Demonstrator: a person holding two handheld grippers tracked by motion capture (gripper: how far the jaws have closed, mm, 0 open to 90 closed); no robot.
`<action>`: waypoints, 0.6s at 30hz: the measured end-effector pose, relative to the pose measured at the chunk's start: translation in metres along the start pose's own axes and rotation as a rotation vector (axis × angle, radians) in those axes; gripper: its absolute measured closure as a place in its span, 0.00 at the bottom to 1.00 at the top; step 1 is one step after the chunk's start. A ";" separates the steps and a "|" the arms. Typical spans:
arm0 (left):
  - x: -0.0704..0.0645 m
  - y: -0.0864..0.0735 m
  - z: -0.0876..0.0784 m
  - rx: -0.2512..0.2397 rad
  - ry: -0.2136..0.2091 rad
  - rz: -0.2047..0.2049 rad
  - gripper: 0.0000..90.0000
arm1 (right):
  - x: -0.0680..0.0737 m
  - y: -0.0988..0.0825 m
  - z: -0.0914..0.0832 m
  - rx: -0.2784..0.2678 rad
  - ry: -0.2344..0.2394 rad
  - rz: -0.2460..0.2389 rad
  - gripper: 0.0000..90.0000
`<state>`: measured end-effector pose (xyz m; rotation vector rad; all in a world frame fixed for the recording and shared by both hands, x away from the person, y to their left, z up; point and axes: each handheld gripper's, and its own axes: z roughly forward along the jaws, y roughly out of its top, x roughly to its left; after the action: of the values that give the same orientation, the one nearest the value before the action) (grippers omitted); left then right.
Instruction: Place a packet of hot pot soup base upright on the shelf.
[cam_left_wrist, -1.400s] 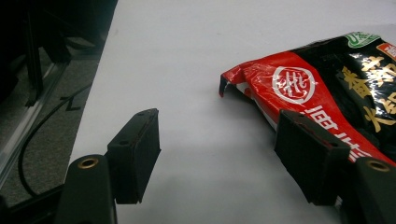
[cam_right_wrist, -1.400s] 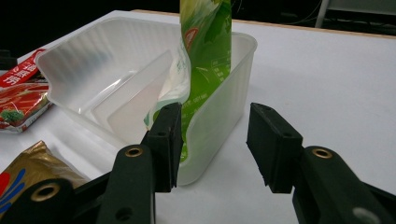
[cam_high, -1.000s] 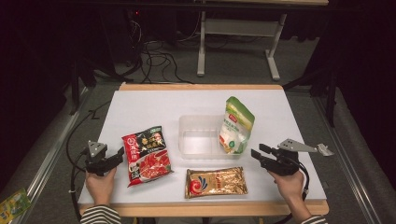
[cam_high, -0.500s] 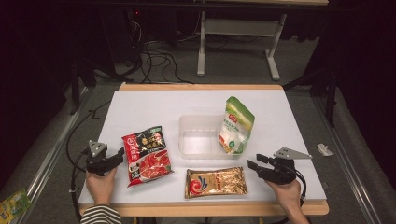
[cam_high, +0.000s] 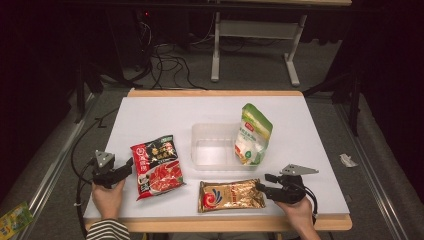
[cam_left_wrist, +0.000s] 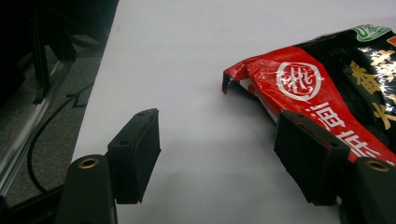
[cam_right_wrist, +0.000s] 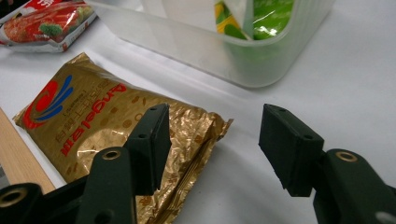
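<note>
Red-and-black crinkly snack bag lies flat at the table's left-front; left gripper spread, bag's corner just beside one jaw, no contact. Gold foil pouch lies flat at front centre: likely light, soft, slippery film; best pinched at its crimped right edge. Right gripper jaws have just been opening, nothing between them, hovering at that edge. Clear plastic tub behind, green-and-white pouch leaning in it. White matte table; dark room, cables on the floor.
</note>
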<state>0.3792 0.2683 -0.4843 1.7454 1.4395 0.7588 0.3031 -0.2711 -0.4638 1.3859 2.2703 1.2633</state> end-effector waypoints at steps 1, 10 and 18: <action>0.000 0.000 0.000 0.000 0.000 -0.001 0.35 | 0.000 0.000 0.000 0.000 0.000 0.000 0.47; 0.001 0.000 0.000 -0.001 -0.002 -0.003 0.35 | 0.006 -0.004 0.012 0.046 0.008 -0.005 0.44; 0.000 0.000 -0.001 -0.006 0.000 -0.003 0.35 | 0.008 -0.007 0.018 0.066 -0.017 -0.017 0.45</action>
<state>0.3783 0.2689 -0.4839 1.7385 1.4379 0.7616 0.3047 -0.2560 -0.4784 1.3906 2.3270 1.1778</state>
